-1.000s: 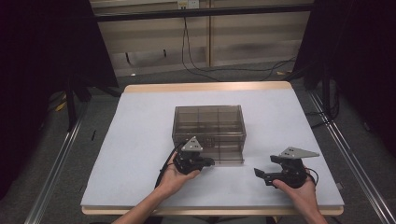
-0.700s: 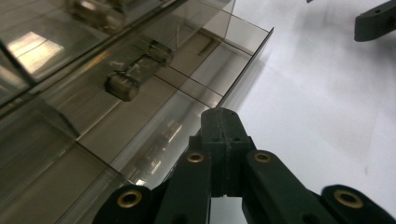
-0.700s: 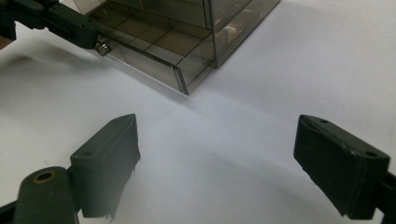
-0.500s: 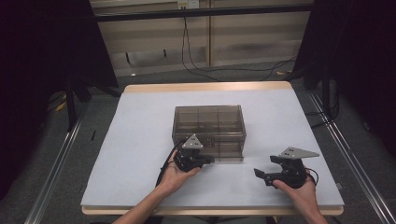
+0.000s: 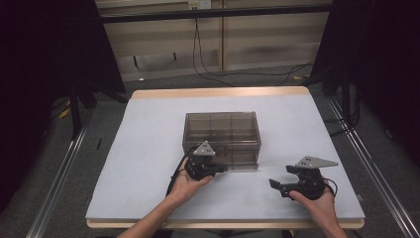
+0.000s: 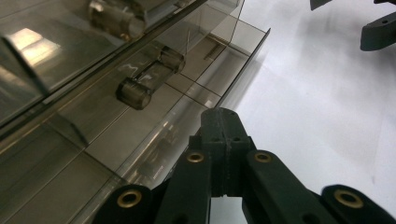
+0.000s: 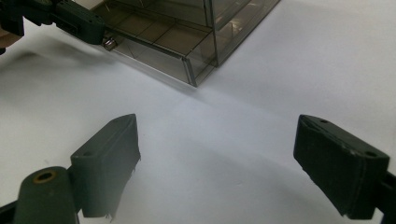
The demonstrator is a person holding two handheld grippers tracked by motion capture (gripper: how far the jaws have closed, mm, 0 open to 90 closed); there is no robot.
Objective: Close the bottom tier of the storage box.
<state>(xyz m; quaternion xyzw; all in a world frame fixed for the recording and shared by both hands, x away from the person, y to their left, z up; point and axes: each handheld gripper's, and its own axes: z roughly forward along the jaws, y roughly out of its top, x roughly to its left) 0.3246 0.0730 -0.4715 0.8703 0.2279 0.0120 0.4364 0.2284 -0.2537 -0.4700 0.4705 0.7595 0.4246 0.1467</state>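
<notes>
Around your white surface [image 5: 148, 148] the room is dark, with a pale wall and loose cables behind it and metal rails on the floor at either side. Mid-surface stands the smoky clear box [image 5: 223, 130], its bottom drawer [image 6: 140, 121] pulled out toward you. No lettering on it is legible. Your left tongs [image 5: 219, 168] are fully closed, tips at the drawer's front edge. Your right tongs [image 5: 280, 179], right of the box, stand apart and empty.
</notes>
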